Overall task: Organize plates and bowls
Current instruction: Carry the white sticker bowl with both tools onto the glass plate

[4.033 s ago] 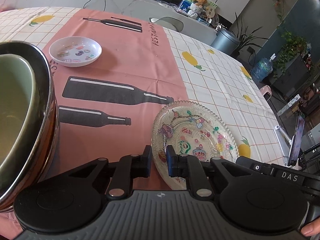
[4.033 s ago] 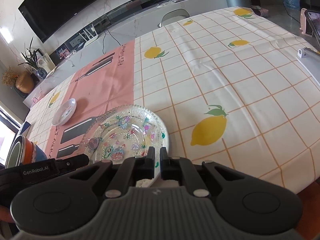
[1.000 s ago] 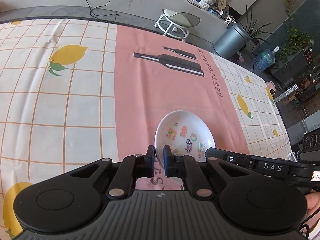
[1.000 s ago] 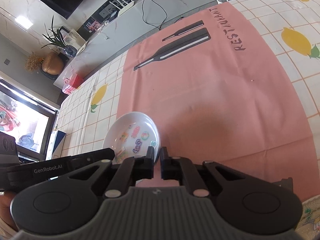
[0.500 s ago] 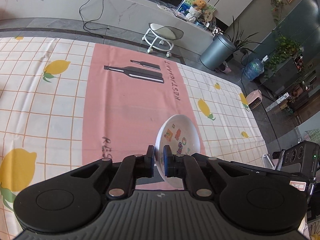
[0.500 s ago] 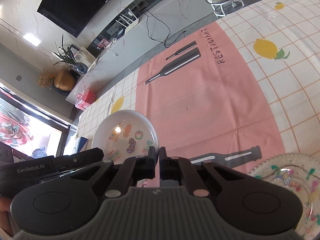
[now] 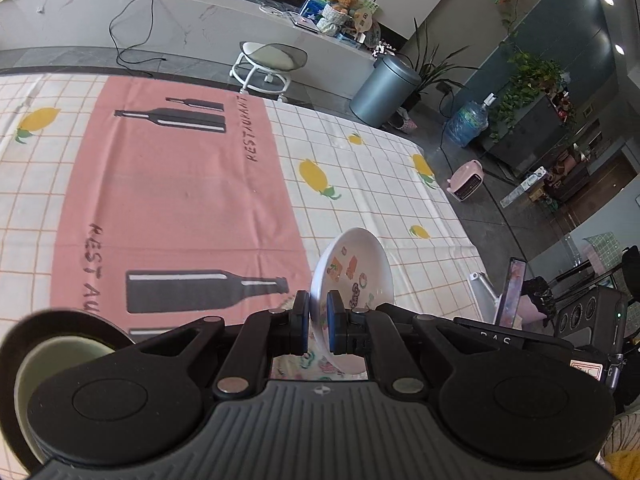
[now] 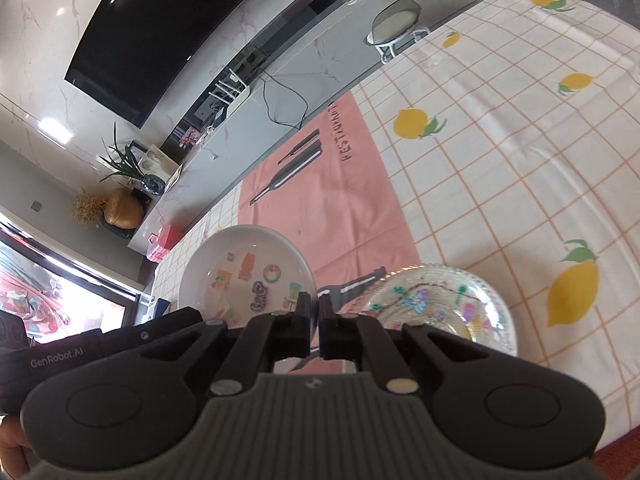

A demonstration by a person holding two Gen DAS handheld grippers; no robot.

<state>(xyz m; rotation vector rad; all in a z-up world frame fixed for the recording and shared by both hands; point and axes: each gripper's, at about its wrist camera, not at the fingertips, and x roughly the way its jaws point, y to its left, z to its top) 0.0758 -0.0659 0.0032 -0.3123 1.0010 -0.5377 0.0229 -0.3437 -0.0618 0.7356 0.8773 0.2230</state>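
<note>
1. The left tongs (image 7: 318,322) pinch the rim of a small white dish (image 7: 354,280) with coloured stickers inside; one pad sits on each face of the rim.
2. The dish is held tilted, clear of the bench (image 7: 180,200), above its lemon-print cloth and next to the edge of the pink runner.
3. In the right wrist view the same white dish (image 8: 244,276) appears to the left of the right tongs (image 8: 314,320), with the left tool's black body just below it.
4. The right tongs are drawn narrow, only a thin gap between the pads, and nothing shows between them.
5. A clear glass plate (image 8: 440,308) with coloured decoration lies flat on the bench, just right of the right tongs, straddling the border of the pink runner and the checked cloth.
6. At the lower left of the left wrist view sits a dark-rimmed bowl (image 7: 52,336) with a pale green bowl (image 7: 48,360) nested inside it, partly hidden by the tool body.
7. A white stool (image 7: 272,60) stands beyond the far edge of the bench.
</note>
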